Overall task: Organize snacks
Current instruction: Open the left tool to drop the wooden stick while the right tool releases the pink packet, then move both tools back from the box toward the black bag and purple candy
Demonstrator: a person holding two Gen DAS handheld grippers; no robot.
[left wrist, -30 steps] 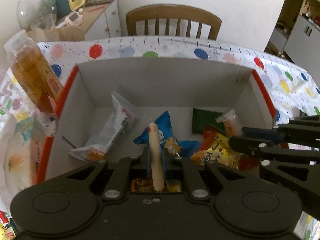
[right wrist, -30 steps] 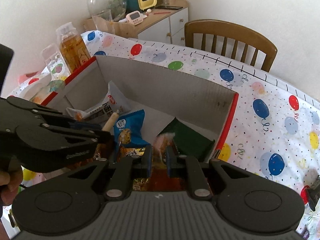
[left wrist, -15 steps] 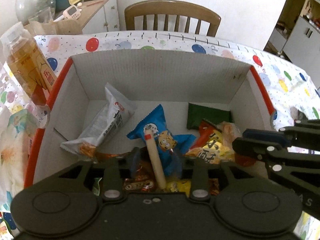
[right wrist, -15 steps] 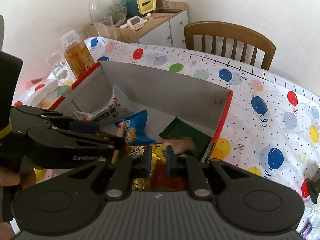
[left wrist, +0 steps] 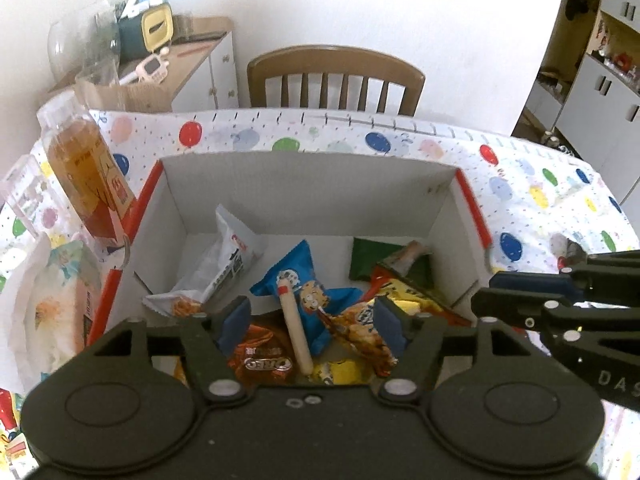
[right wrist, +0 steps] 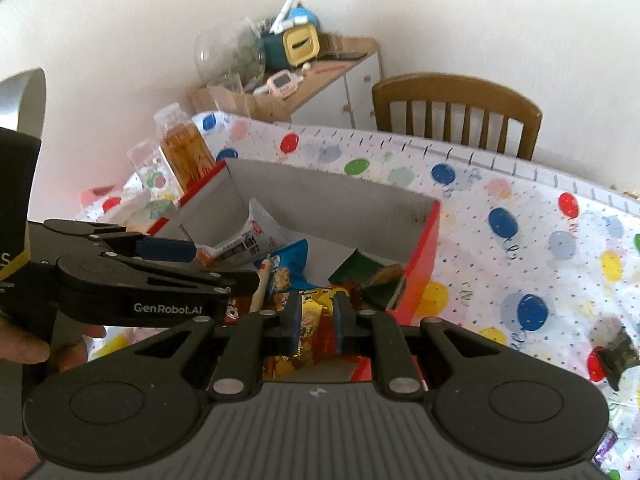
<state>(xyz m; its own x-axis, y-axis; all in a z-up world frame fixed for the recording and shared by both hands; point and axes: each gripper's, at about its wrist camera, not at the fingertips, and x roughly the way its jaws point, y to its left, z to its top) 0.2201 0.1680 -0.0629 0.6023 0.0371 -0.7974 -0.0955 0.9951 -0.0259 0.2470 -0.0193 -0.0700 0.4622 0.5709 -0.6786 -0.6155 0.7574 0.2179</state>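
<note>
While box point(left wrist: 168, 216) holds snacks incl. sausage stick point(left wrist: 295, 328), left fingers point(left wrist: 236, 318) just opened, empty; right nearly closed, empty.

box point(left wrist: 304, 184): red outside, white inside, open top | white packet point(left wrist: 224, 264): leans in box's left corner | blue cookie packet point(left wrist: 308, 292): flat, box centre | sausage stick point(left wrist: 296, 328): pale, red-tipped, lies across blue packet | green packet point(left wrist: 364, 256): box's right rear | orange Oreo packet point(left wrist: 260, 356): box's near edge

Black tongs point(left wrist: 310, 318), blue pads point(left wrist: 234, 322), silver screws, "GenRobot.AI" lettering.
</note>
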